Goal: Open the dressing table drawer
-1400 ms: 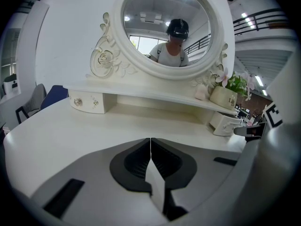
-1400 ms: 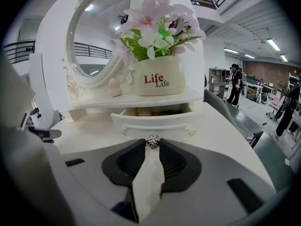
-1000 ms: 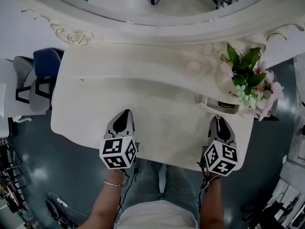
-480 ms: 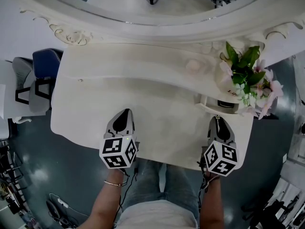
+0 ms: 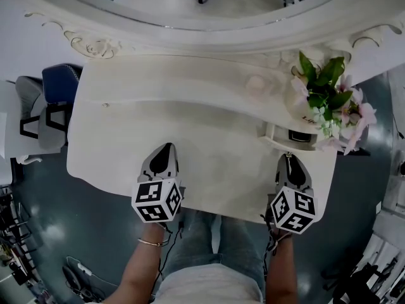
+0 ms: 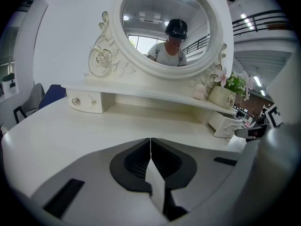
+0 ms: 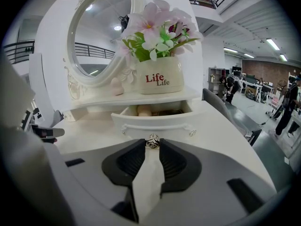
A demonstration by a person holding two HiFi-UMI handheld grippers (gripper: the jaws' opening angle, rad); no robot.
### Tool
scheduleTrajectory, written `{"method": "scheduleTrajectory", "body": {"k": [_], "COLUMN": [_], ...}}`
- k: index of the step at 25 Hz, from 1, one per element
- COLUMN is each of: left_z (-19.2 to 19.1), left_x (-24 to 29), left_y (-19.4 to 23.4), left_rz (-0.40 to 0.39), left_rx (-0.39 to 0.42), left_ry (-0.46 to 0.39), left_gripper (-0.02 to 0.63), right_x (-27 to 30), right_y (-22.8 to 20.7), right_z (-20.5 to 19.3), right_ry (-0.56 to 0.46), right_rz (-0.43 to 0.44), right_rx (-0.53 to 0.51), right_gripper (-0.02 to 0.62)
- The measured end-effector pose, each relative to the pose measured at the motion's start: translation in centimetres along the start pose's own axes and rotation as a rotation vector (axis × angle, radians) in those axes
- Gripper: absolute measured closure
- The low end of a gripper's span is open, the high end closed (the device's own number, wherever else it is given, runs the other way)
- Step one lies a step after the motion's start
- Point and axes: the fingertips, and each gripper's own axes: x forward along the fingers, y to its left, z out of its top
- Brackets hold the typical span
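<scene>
My right gripper point(image 7: 152, 145) is clamping the metal knob point(image 7: 152, 140) of the far-right drawer point(image 7: 155, 122), which is standing open with a beige item point(image 7: 144, 110) inside. Above it, the white pot point(image 7: 157, 81) is holding pink flowers point(image 7: 157, 25). My left gripper point(image 6: 150, 141) is hovering closed and empty over the tabletop point(image 6: 61, 126).

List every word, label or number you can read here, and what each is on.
"Life Life": red print on the white flower pot, right gripper view.
The same print in the other views: too small to read.
Marker cubes: patterns only, no text.
</scene>
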Motion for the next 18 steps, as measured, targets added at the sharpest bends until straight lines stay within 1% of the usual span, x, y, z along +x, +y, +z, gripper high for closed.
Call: {"method": "scheduleTrajectory", "body": {"k": [18], "left_z": [-0.43], "left_x": [-0.19], "left_y": [-0.39], "left_rz": [-0.013], "left_rx": [0.007], "left_ry": [0.006], "left_gripper": [0.586], "right_x": [-0.64], "right_y": [0.27], "right_z": [-0.47], "right_ry": [-0.002], "right_rz": [0.001], "right_rx": [0.003], "right_gripper": [0.494]}}
